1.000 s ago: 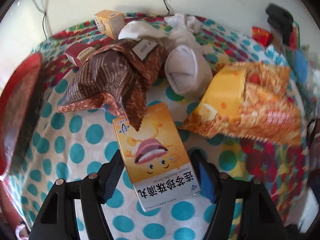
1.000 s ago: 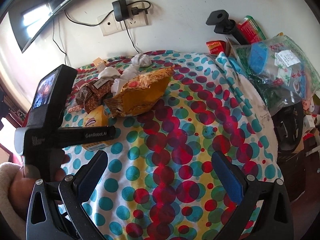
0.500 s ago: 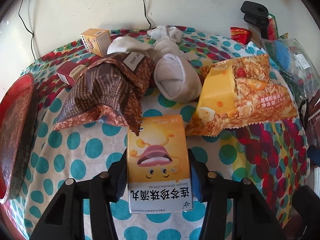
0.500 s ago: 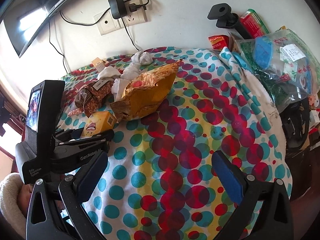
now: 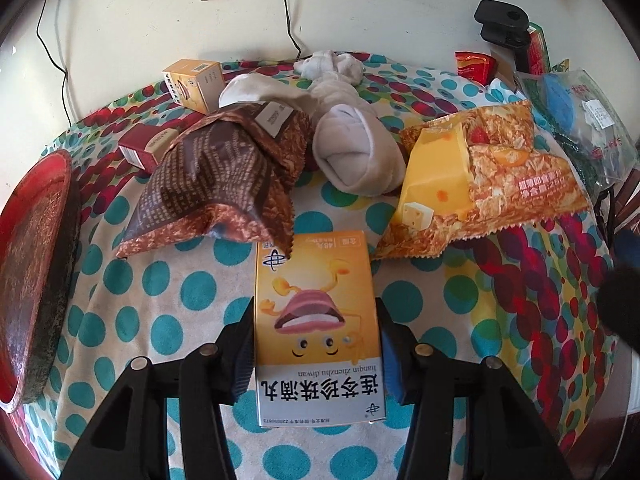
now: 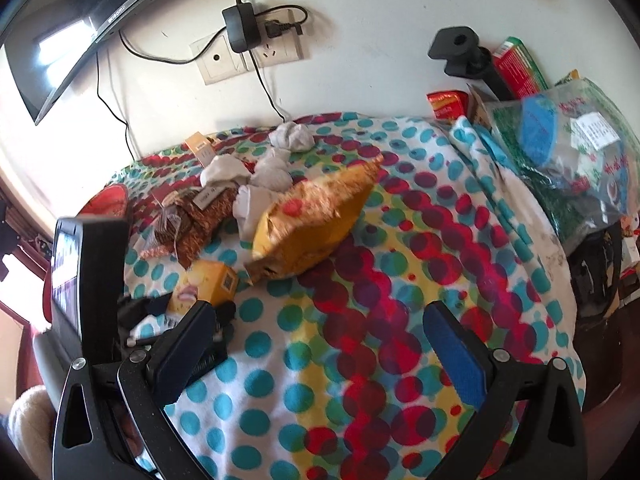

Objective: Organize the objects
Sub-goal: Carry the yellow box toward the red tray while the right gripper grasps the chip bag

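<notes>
The left gripper point(image 5: 316, 344) has just closed its jaws on the flat yellow cardboard box with a cartoon face point(image 5: 316, 320), pads pressing both long sides, low in the middle of the frame on the spotted cloth point(image 5: 160, 304). Above it lie a brown crinkly snack bag point(image 5: 224, 184), grey rolled socks point(image 5: 356, 156) and an orange cereal bag point(image 5: 488, 176). The right gripper point(image 6: 320, 344) is wide open with nothing in it.

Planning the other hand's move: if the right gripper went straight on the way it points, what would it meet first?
Probably just the spotted cloth; the right gripper is open and empty, tilted downward. The orange snack bag lies farther ahead, leftward.
</notes>
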Demonstrator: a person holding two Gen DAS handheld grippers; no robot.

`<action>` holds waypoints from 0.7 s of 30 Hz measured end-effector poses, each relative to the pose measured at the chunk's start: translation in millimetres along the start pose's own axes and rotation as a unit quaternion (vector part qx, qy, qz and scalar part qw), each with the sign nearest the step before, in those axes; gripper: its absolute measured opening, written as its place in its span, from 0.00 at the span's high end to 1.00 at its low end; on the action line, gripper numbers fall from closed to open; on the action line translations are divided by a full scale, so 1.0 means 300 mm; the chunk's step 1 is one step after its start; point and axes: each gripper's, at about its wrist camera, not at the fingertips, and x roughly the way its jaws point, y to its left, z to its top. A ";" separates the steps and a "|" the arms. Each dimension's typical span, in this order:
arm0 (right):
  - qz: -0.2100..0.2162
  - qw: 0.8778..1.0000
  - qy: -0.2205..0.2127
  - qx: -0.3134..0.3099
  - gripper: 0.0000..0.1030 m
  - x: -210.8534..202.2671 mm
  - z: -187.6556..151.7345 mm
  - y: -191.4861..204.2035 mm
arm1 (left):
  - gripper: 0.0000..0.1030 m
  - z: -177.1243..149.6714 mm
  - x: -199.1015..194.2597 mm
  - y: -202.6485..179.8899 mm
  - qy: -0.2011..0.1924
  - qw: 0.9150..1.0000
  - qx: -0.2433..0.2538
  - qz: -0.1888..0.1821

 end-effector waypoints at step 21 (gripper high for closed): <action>-0.046 0.998 -0.031 0.037 0.00 0.201 0.109 0.067 | 0.49 -0.039 -0.108 0.121 -0.031 0.999 -0.002 -0.007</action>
